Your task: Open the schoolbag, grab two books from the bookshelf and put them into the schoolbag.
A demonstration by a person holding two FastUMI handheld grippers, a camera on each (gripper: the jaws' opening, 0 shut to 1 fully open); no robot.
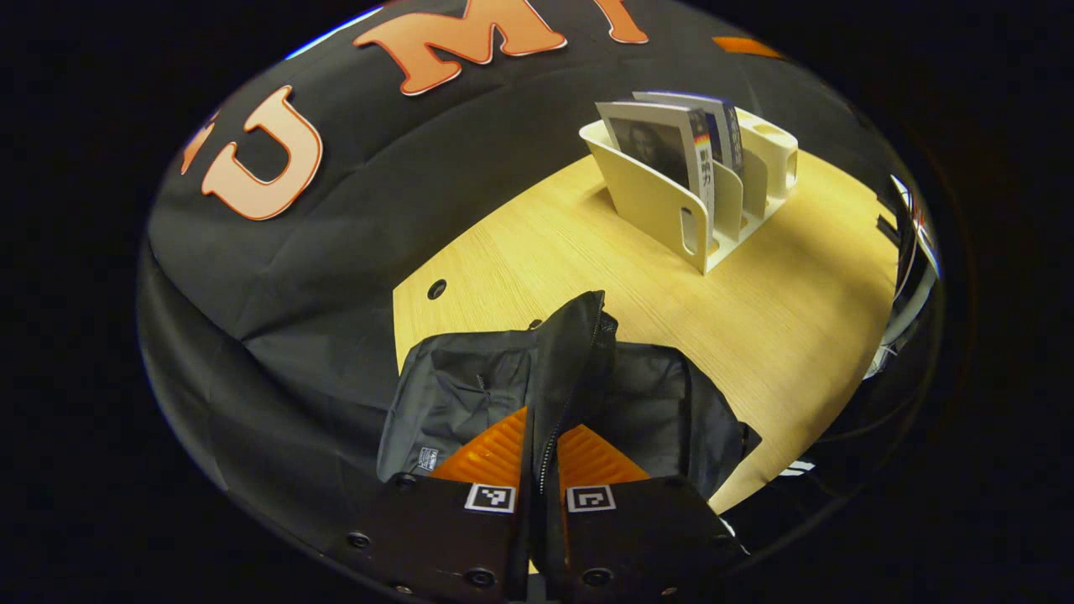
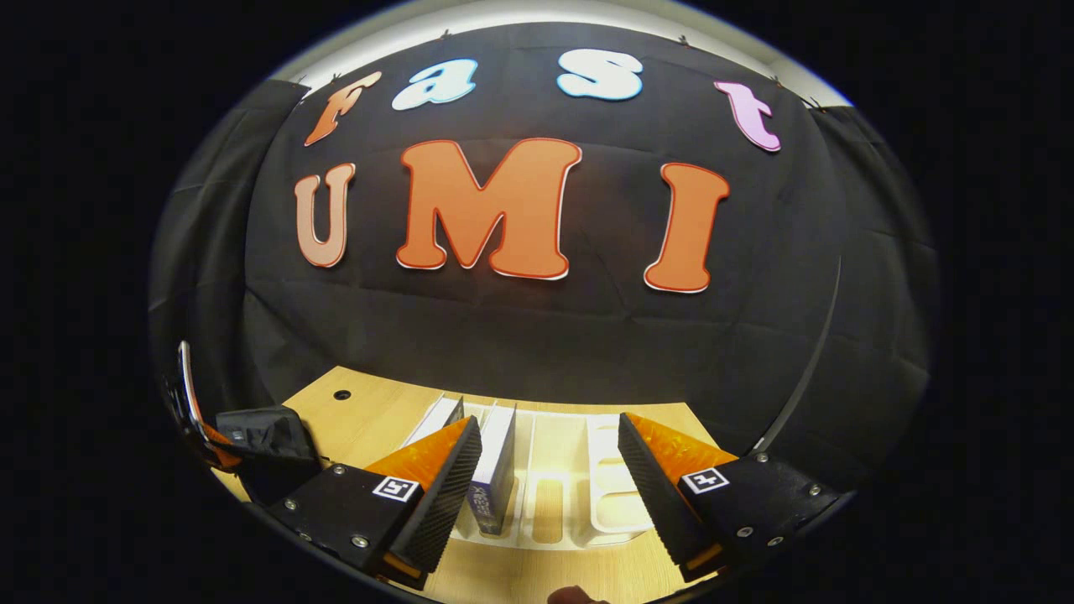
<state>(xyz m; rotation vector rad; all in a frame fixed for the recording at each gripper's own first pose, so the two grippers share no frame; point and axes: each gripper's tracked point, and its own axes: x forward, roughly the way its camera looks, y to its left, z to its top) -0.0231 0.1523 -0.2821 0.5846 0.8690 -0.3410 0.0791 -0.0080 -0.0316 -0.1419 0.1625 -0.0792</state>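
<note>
Pinching the black fabric schoolbag's [image 1: 470, 394] zippered flap between its fingers, your left gripper [image 1: 541, 470] held it raised beside the cream plastic bookshelf [image 1: 671, 210]. Your right gripper [image 2: 550, 478] hung wide-spread above that bookshelf, the two books [image 2: 495, 461] just inside its left finger.

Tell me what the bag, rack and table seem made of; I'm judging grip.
Bag: thin black woven fabric, likely nylon, matte, creased, zippered. Rack: cream moulded plastic, smooth with rounded cut-outs. Table: pale wood-grain top, probably laminate, smooth with slight sheen.
</note>
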